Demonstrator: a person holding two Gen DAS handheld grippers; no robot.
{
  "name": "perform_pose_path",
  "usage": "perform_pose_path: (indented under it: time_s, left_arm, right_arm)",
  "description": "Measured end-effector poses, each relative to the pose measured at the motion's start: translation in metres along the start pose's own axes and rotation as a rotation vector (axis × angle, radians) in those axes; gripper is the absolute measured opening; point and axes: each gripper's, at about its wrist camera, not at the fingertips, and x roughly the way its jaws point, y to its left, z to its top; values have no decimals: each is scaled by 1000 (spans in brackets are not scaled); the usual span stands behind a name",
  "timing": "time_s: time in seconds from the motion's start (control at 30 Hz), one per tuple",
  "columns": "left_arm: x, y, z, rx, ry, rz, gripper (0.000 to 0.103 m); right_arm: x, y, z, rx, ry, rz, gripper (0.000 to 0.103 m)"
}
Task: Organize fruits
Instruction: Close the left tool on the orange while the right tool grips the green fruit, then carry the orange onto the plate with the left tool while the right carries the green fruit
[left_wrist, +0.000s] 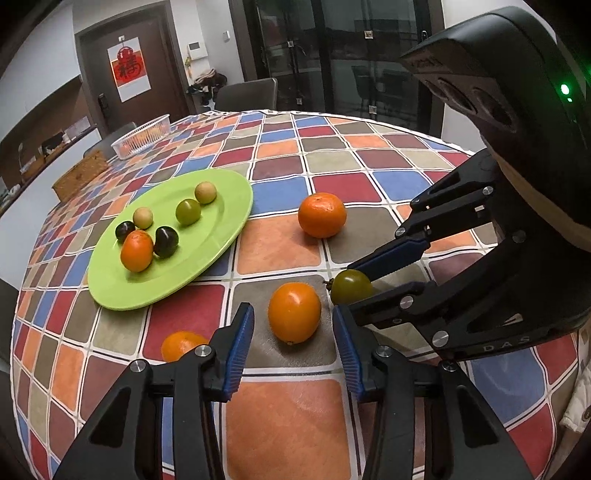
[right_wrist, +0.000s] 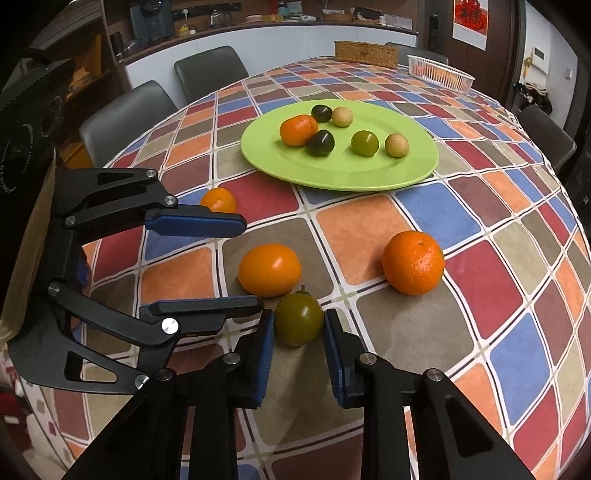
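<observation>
Two hand-held claws at work over a table (right_wrist: 480, 266) covered in a chequered cloth. The right claw (right_wrist: 299, 325) has its blue pads on either side of a green tomato (right_wrist: 298, 319), stem end pointing away from the camera. The pads sit against or just beside the fruit's flanks; whether it is gripped or only bracketed cannot be told, and it appears to rest on the cloth. Seen from the left wrist, the same tomato (left_wrist: 351, 286) sits at the tips of that claw.

The left claw (left_wrist: 293, 328) stands wide and empty, its fingers framing a smooth orange fruit (left_wrist: 294, 312) without touching it, probably lined up as the next pick.

A green plate (right_wrist: 369, 177), set toward the middle of the table, serves as the collecting point. It carries one orange fruit, two dark fruits, one green fruit and two pale ones. Left on the cloth are a dimpled mandarin (right_wrist: 413, 262) well to the right of the tomato and a small orange fruit (right_wrist: 218, 200) partly hidden behind the left claw. A white basket (right_wrist: 439, 72) and a wicker box (right_wrist: 365, 53) stand near the far edge. The sorting looks roughly half complete.
</observation>
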Motion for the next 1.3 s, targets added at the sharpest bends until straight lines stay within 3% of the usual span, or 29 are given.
perform_pose_path:
  time_s: [0.33,0.5,1.3]
  left_arm:
    - [15,6,5,-65,39,-1,32]
    - [14,7,6,-98,37,1,32]
    - [-53,6,25,-277,-106,110,31]
  right_arm:
    - [-9,-11,-4,49,-23,-14,27]
    - [-11,-14,-4,67,-36,-7,27]
    - [-60,-14,11,77,-188,39,27]
